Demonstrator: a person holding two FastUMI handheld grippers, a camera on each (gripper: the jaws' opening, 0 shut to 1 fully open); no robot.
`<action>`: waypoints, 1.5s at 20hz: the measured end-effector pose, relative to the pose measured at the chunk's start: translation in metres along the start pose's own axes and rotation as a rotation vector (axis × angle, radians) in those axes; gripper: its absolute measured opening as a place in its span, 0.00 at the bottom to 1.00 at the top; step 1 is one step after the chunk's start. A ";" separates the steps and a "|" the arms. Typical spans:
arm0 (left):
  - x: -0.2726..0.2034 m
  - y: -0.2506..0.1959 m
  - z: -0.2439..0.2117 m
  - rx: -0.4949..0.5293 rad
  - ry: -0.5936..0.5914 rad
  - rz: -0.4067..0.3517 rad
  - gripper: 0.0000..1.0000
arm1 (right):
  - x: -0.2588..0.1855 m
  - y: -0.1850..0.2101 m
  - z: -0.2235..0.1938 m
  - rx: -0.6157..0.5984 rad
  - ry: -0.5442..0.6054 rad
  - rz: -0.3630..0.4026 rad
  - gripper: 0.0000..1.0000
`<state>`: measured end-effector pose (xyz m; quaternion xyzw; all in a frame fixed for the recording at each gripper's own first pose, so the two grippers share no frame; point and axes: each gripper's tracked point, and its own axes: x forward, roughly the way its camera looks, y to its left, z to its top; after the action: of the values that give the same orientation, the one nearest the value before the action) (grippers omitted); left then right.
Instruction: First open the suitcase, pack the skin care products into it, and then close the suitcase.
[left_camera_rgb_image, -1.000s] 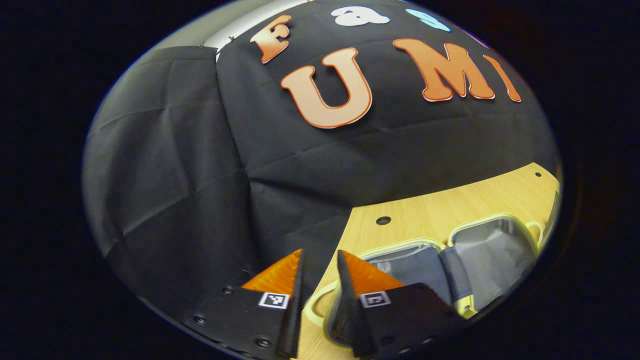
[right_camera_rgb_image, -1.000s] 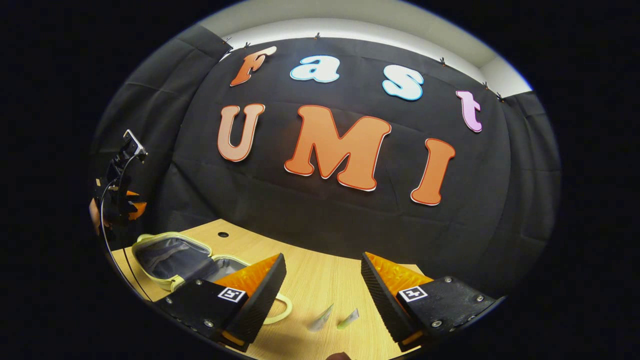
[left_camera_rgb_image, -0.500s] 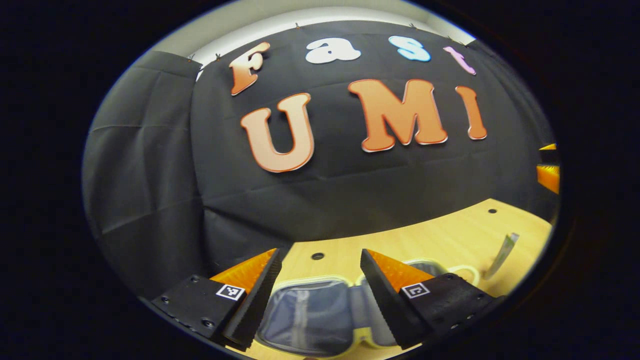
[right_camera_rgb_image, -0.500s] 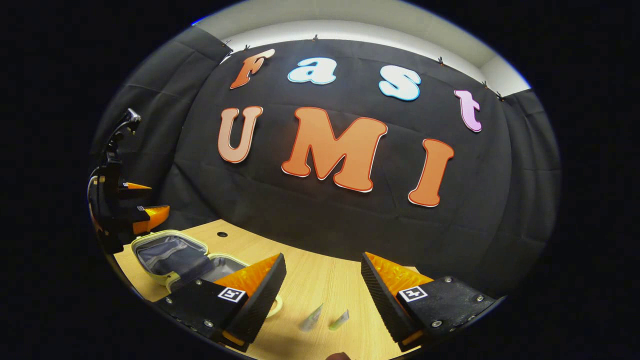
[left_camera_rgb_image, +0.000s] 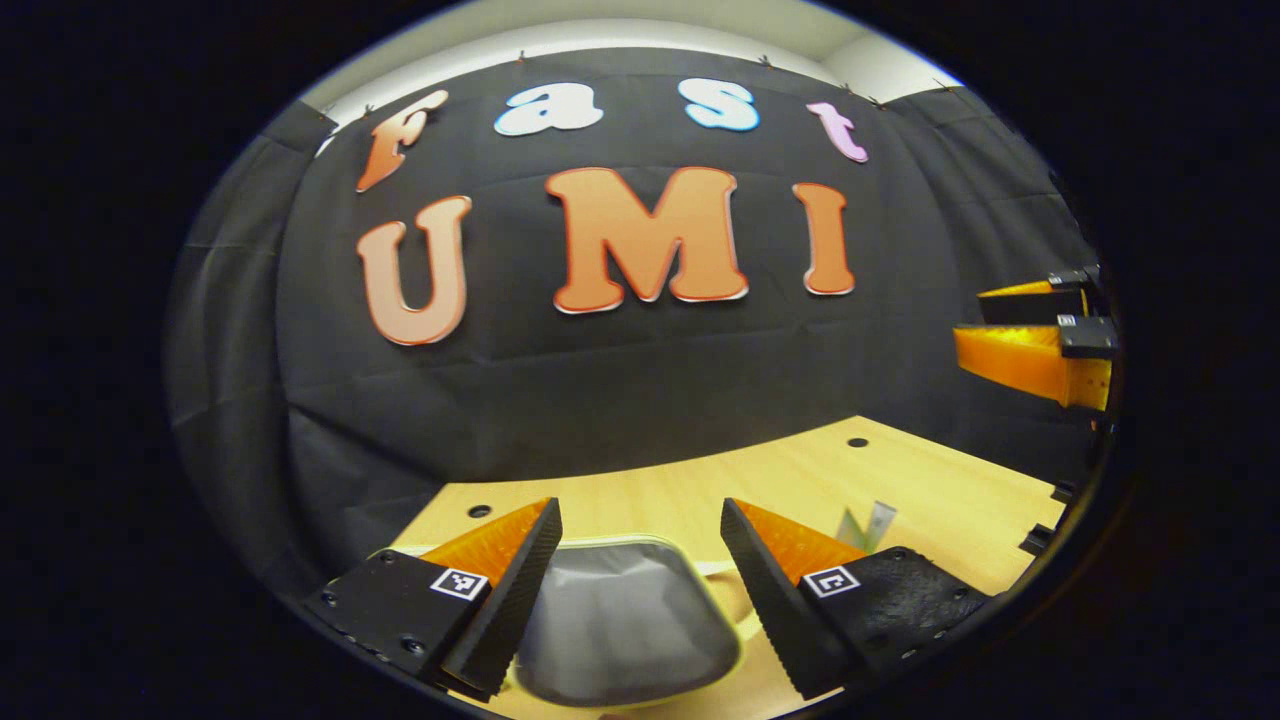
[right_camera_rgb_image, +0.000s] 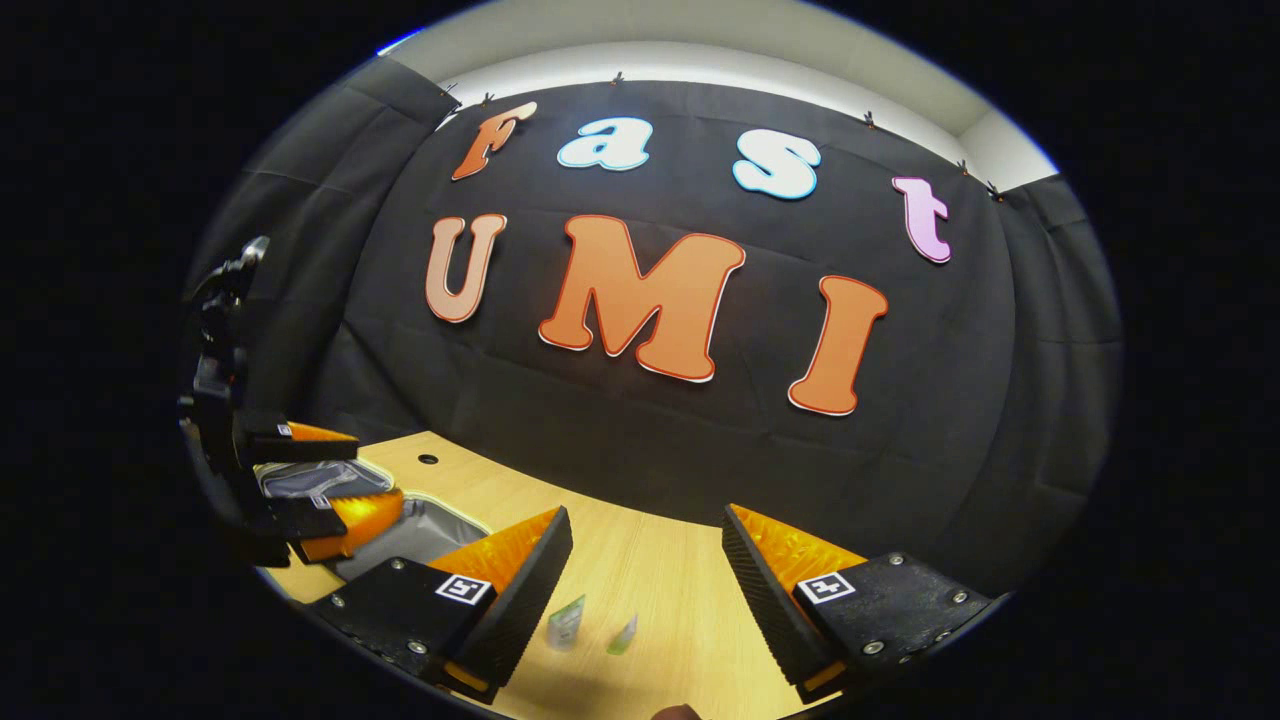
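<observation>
Swung my left gripper (left_camera_rgb_image: 640, 570) round since 1 s ago, so the open suitcase (left_camera_rgb_image: 620, 620) now sits right under its tips | both tongs spread, holding nothing | 2 skin care sachets (right_camera_rgb_image: 590, 628) lie just ahead of my right gripper (right_camera_rgb_image: 645, 570), between its tips, long axes pointing away | I judge right nearer for the pick.

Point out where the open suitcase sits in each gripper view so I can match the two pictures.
Left gripper view: the suitcase lies bottom centre, its grey lining between this claw's fingers.
Right gripper view: the suitcase is at lower left, beneath the left claw.
Shared landmark: the two small skin care sachets on the wooden table, just beyond the suitcase.
</observation>
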<state>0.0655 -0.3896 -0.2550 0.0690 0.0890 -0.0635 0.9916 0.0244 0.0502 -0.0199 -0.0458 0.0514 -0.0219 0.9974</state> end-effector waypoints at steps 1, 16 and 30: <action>0.004 -0.017 -0.004 0.011 0.010 -0.032 0.98 | -0.001 -0.006 -0.002 0.000 0.002 -0.002 0.95; 0.083 -0.186 -0.112 0.081 0.187 -0.307 0.98 | -0.019 -0.090 -0.027 -0.070 0.039 -0.111 0.95; 0.112 -0.194 -0.158 0.044 0.337 -0.277 0.36 | -0.007 -0.096 -0.066 -0.023 0.103 -0.056 0.96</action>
<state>0.1213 -0.5698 -0.4536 0.0873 0.2607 -0.1888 0.9427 0.0067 -0.0504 -0.0760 -0.0575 0.1015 -0.0517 0.9918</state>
